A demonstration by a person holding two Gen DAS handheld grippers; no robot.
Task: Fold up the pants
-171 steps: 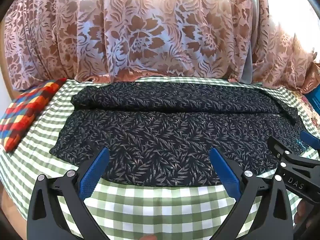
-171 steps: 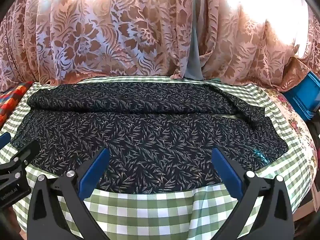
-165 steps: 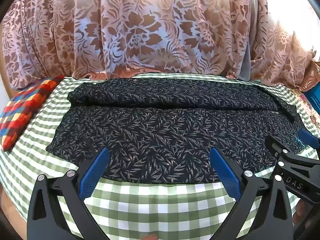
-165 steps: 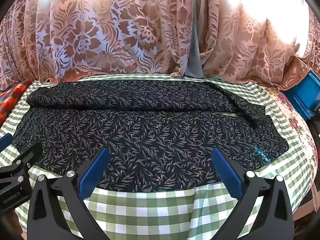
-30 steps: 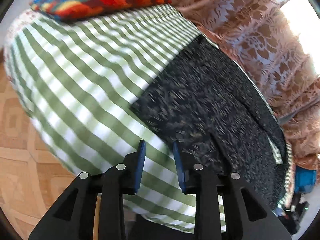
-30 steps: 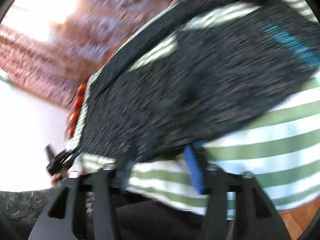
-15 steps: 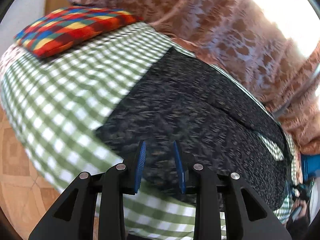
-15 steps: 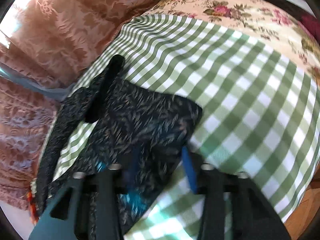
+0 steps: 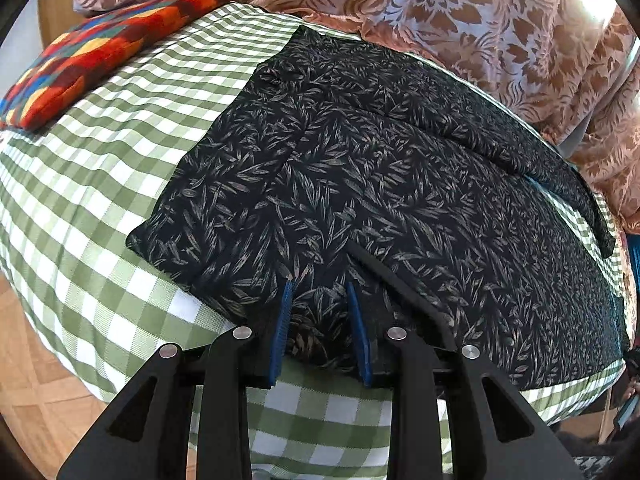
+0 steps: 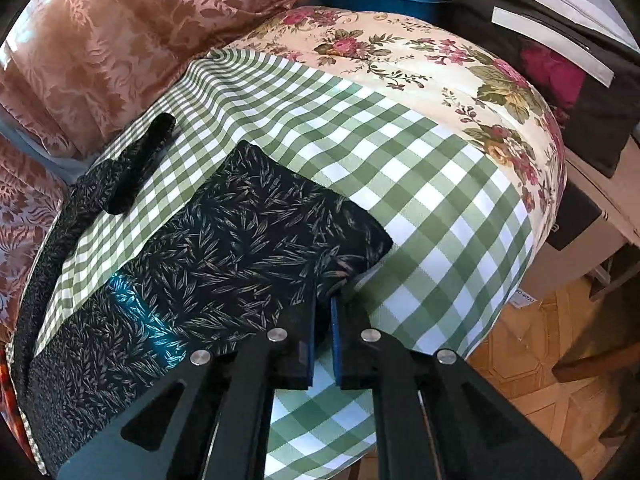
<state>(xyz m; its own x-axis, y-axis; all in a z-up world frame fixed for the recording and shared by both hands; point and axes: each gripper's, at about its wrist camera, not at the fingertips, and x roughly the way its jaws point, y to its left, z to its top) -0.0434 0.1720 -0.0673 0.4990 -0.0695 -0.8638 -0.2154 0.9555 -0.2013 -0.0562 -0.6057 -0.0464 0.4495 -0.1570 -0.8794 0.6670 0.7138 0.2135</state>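
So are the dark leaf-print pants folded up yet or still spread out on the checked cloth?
Still spread: the pants lie long and flat across the checked cloth.

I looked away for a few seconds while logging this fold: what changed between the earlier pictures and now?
Both claws left the near middle edge and went to opposite ends of the pants. The left claw, narrowed, now has fabric bunched between its pads. The right claw has just been closing and pinches the hem corner. The pants stay spread flat on the checked cloth, pillow unmoved.

Right gripper (image 10: 323, 322) at 6 o'clock, its 2 blue fingers (image 10: 335, 328) just closed, pinching the hem corner of the dark leaf-print pants (image 10: 224, 256). Green checked cloth (image 10: 400, 184) beneath; floral cover (image 10: 440, 60) at 1 o'clock.
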